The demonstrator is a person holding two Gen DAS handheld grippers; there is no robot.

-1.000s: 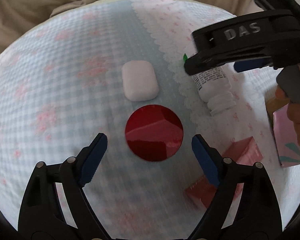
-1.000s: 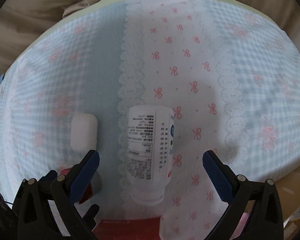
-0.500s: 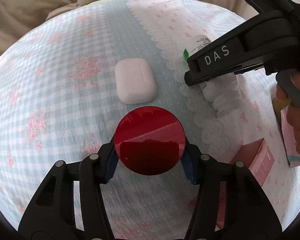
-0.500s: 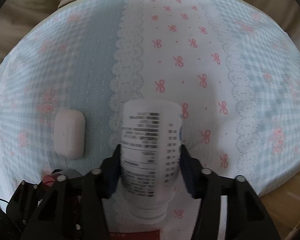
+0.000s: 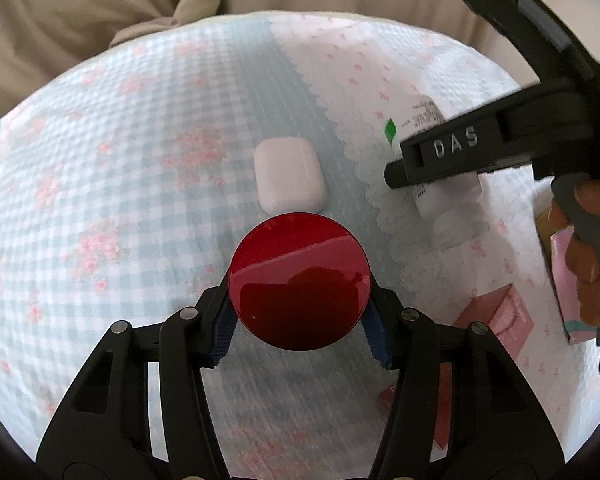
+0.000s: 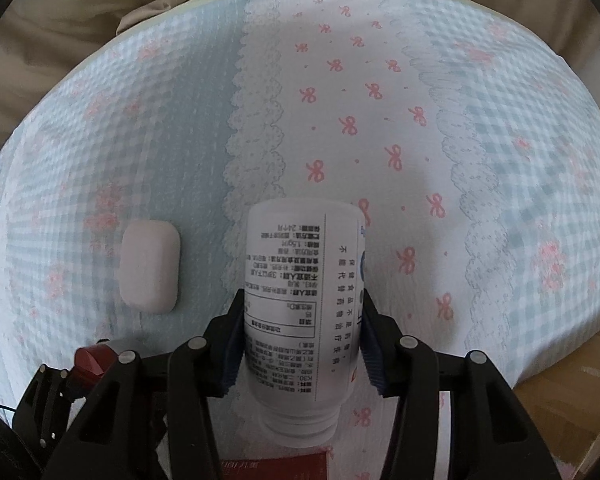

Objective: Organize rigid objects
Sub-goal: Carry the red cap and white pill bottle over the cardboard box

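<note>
My left gripper (image 5: 300, 332) is shut on a round red disc (image 5: 299, 281) and holds it above the patterned cloth. My right gripper (image 6: 300, 348) is shut on a white pill bottle (image 6: 300, 304) with a printed label, its cap toward the camera. The bottle (image 5: 446, 204) and the right gripper's black finger (image 5: 456, 152) also show at the right of the left wrist view. A white earbud case (image 5: 288, 180) lies on the cloth just beyond the red disc; it also shows at the left of the right wrist view (image 6: 150, 266).
A pink box (image 5: 500, 316) lies on the cloth at the right, a red box (image 6: 276, 466) near the bottle's cap, and a pink and teal packet (image 5: 564, 272) sits by the hand. Beige fabric (image 5: 100, 8) lies beyond the cloth-covered surface (image 6: 420, 120).
Both grippers went from open to shut, the left on the red disc, the right on the bottle. Both objects have since been lifted off the cloth.
</note>
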